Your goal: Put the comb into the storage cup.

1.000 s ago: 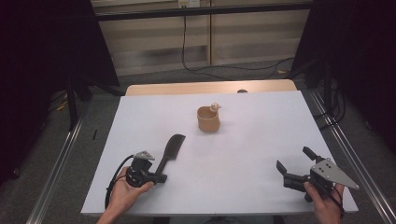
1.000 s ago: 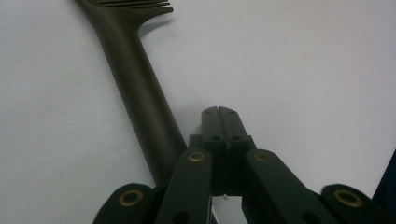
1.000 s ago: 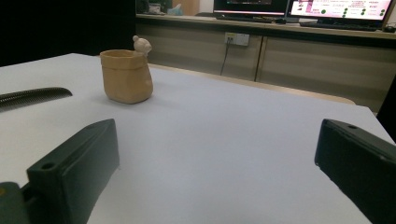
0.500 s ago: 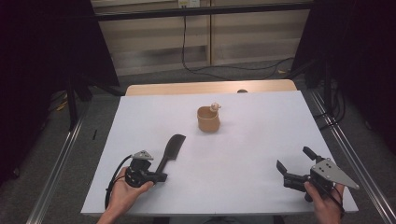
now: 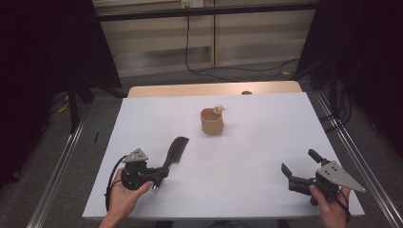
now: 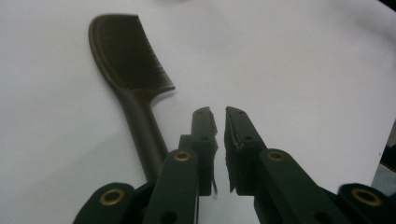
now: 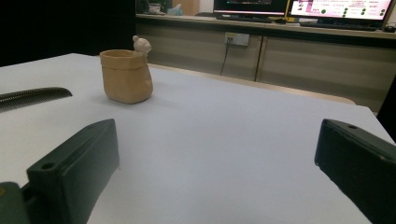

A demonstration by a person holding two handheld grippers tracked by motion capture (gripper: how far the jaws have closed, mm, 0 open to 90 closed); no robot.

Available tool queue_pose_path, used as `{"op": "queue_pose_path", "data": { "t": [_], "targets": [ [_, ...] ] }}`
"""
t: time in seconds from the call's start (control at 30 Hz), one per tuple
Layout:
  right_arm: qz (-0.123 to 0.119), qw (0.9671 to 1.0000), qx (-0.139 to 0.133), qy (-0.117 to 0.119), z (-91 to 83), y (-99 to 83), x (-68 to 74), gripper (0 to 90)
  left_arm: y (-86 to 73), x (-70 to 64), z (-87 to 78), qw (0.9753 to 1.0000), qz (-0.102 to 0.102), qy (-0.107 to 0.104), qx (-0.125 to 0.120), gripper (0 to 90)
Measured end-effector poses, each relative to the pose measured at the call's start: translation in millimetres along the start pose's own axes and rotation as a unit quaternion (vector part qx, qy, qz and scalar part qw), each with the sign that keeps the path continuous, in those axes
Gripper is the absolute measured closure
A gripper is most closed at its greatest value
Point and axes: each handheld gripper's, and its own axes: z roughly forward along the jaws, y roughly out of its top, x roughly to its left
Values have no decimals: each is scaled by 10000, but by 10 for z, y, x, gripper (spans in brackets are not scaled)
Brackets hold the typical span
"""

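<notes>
My left gripper (image 5: 161,173) sits low at the near left of the table (image 5: 266,142), held in my left hand (image 5: 126,190). In the left gripper view its jaws stand narrow, almost together, with just a thin slit of white between the tips, and nothing is caught in that slit. The comb (image 5: 174,149) lies flat on the table just beside them: its handle runs down along the left jaw and passes under the gripper's body, so I cannot tell whether it touches. Its toothed head points away from me, toward the far side.

Further right, near the middle of the table and well apart from both grippers, the tan cup (image 5: 212,121) stands upright, with a small pale figure (image 5: 218,109) perched on its rim. In the right gripper view the cup (image 7: 127,76) is at upper left, with the comb's teeth (image 7: 32,96) showing at the left edge.

At the near right corner, my right gripper (image 5: 298,170) rests in my right hand (image 5: 330,206), jaws spread wide, nothing between them but bare table.
</notes>
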Motion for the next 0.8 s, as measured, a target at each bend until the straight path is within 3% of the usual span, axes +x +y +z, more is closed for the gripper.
{"op": "queue_pose_path", "data": {
  "t": [0.07, 0.3, 0.5, 0.6, 0.7, 0.77, 0.8],
  "targets": [
    [-2, 10000, 3, 2, -1, 0, 0, 0, 8, -15, -21, 9999, 122, -13, -80, 758],
    [1, 10000, -8, -5, -2, 0, -1, 0, 47, -84, -84, 9993, 224, 5, -293, 563],
    [-3, 10000, -6, 14, -2, 1, -1, 0, 73, -85, -108, 9980, 199, 269, -538, 241],
    [-5, 10000, -1, 15, 1, 0, 0, 0, 76, -68, -117, 9967, 267, 416, -643, 146],
    [-1, 10000, -2, 7, 0, 0, -1, 0, 64, -49, -143, 9956, 117, 548, -748, 34],
    [-1, 10000, -2, 8, 0, 0, -1, 0, 64, -25, -175, 9964, 130, 489, -676, 37],
    [-5, 10000, 1, 8, 0, 0, -1, 0, 63, -21, -190, 9959, 124, 599, -667, 53]
  ]
}}
